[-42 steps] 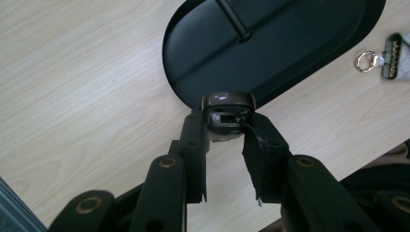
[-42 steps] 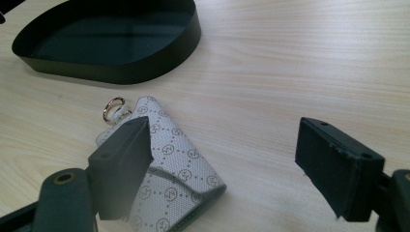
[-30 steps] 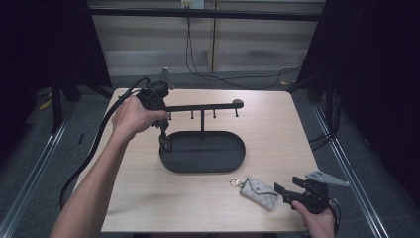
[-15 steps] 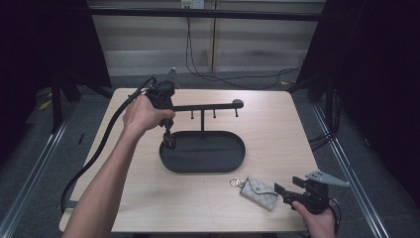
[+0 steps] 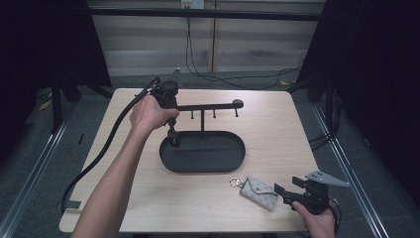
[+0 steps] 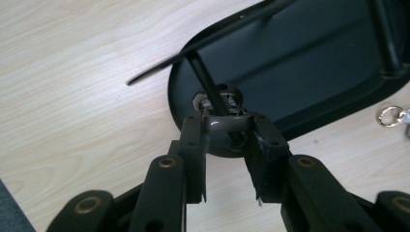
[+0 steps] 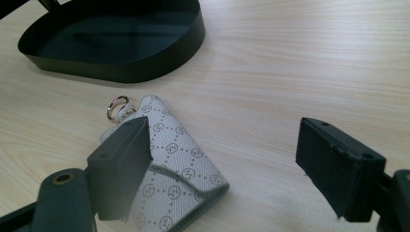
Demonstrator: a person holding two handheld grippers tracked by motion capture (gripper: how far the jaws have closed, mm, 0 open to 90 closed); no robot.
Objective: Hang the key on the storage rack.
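While clamped on a small brown clip (image 6: 227, 123) at the tray's (image 5: 233, 166) nine o'clock rim, left gripper (image 6: 226, 145) barely shifted since earlier. Right gripper (image 7: 222, 159) open beside pouch (image 5: 261, 192), five o'clock. Hanging pending, probably.

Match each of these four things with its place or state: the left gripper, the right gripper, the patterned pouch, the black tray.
Things:
1. left gripper
2. right gripper
3. patterned pouch
4. black tray

Places or states:
A. oval, under a hook rack
B. fingers wide apart, low over the tabletop
C. flat on the wood, metal ring at one corner
D. fingers closed on a small brown piece

Pairs: 1-D, 2-B, 3-C, 4-A
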